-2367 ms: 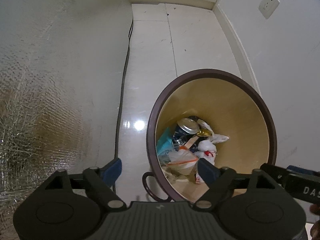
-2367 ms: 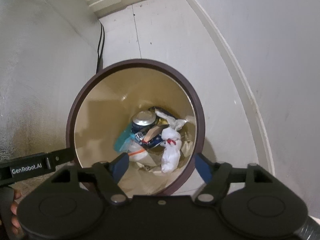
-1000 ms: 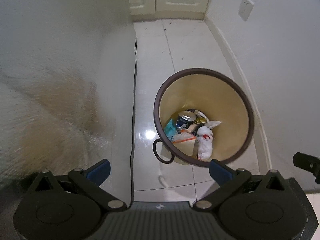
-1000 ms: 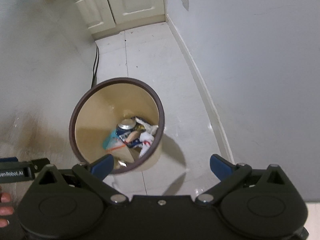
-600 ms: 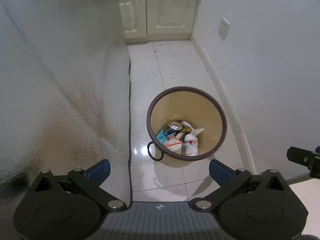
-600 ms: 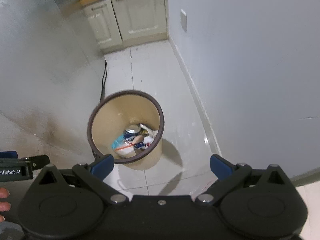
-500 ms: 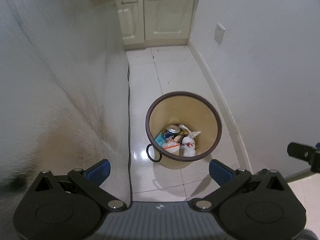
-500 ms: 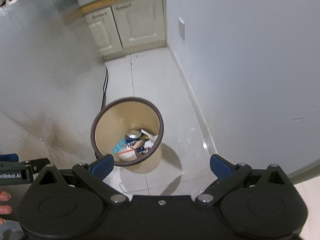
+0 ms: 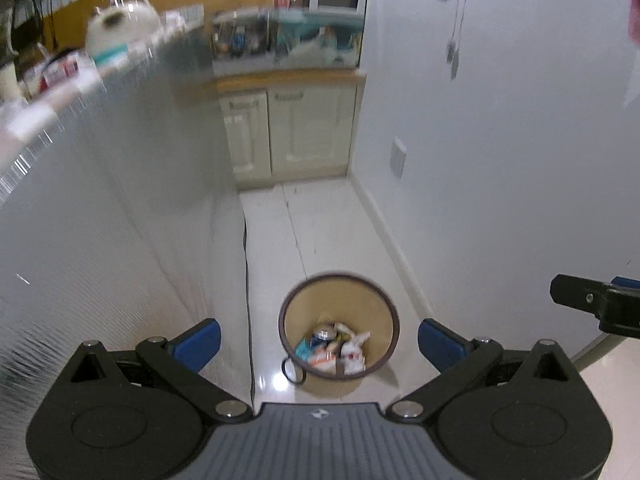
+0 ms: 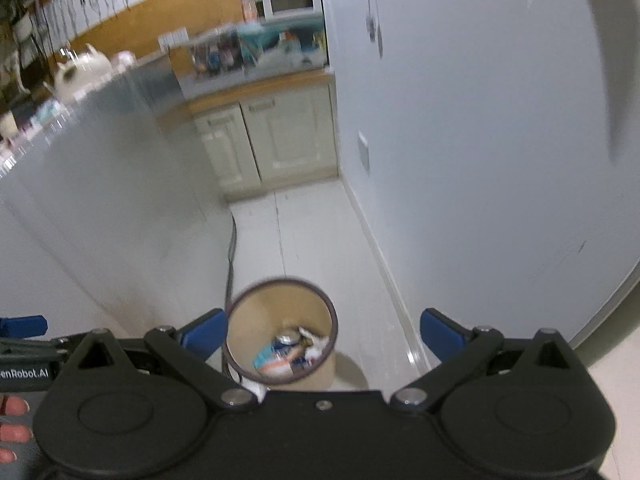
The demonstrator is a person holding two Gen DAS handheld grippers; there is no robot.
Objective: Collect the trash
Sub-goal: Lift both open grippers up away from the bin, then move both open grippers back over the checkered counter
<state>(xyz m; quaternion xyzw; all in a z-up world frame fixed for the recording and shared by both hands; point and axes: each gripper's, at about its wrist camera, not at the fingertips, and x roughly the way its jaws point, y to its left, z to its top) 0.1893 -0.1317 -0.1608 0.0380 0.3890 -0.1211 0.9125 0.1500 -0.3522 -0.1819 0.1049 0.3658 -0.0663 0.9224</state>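
Tan bin upright on floor, trash inside.

Left gripper: jaws spread wide, nothing between blue pads. Right gripper: jaws equally wide, empty, pads apart. Both held side by side, angled downward. Fingertips of person's hand visible on left gripper's handle.
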